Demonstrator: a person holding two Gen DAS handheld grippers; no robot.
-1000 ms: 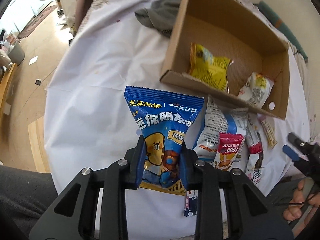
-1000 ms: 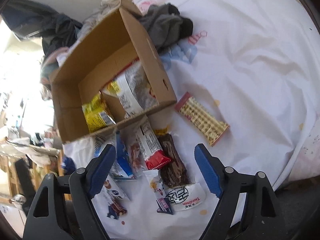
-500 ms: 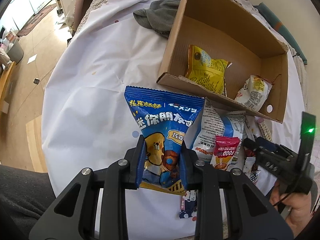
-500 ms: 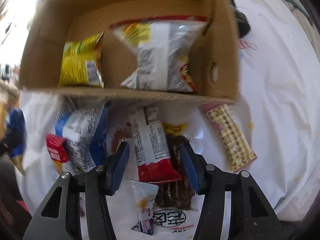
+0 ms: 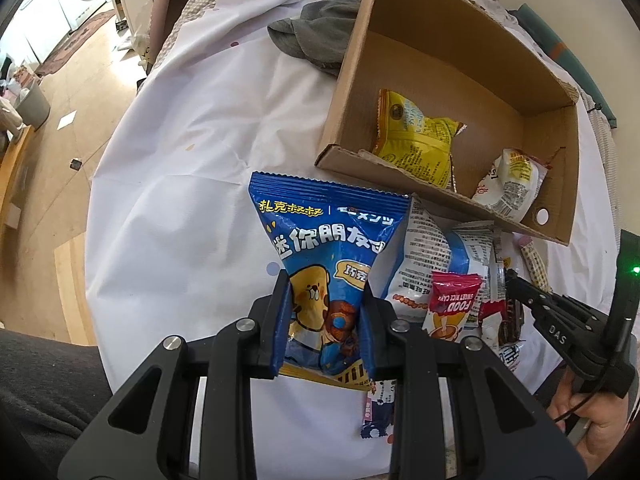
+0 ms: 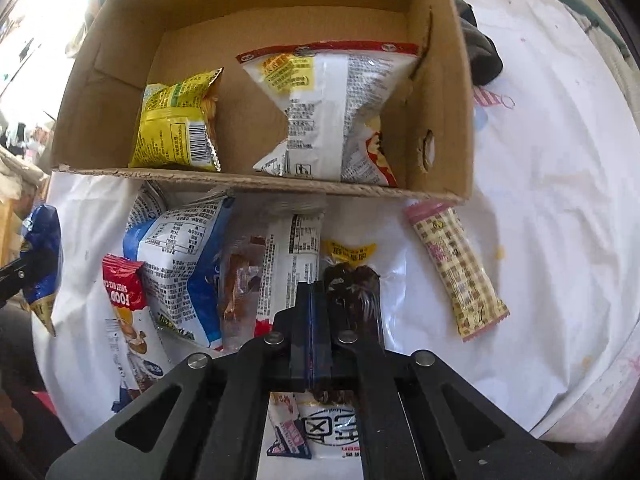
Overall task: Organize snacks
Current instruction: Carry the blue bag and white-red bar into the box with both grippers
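The left hand-held gripper (image 5: 325, 322) is pinching the lower half of a blue snack bag (image 5: 326, 248), holding it upright above the white-covered desk (image 5: 180, 200), with the cardboard box (image 5: 348, 80) lying toward 1 o'clock from it. To do this step well, I judge the bag should be lifted clear over the box's low torn front wall, then let go only once it is sitting on the box floor in the free left part, so it is not crushing the packets already there.

The right hand-held gripper (image 6: 314, 308) is pressed together; its jaws are meeting over the edge between a white-and-red wrapped bar (image 6: 280, 248) and a dark date-like snack (image 6: 352, 292), and I cannot tell whether any wrapper is actually caught between them. If it is taking the bar, a firmer hold further onto the wrapper looks wise.

The box is holding two packets: a yellow packet (image 6: 176, 124) at about 10 o'clock in the right wrist view and a white crinkled packet (image 6: 332, 112) at 12 o'clock. Outside, just beside the front wall, a blue-and-white bag (image 6: 180, 256), a red rice-cake sachet (image 6: 120, 288) and a checked biscuit bar (image 6: 456, 272) are lying on the desk; a grey cloth (image 5: 316, 32) is lying by the box's far corner
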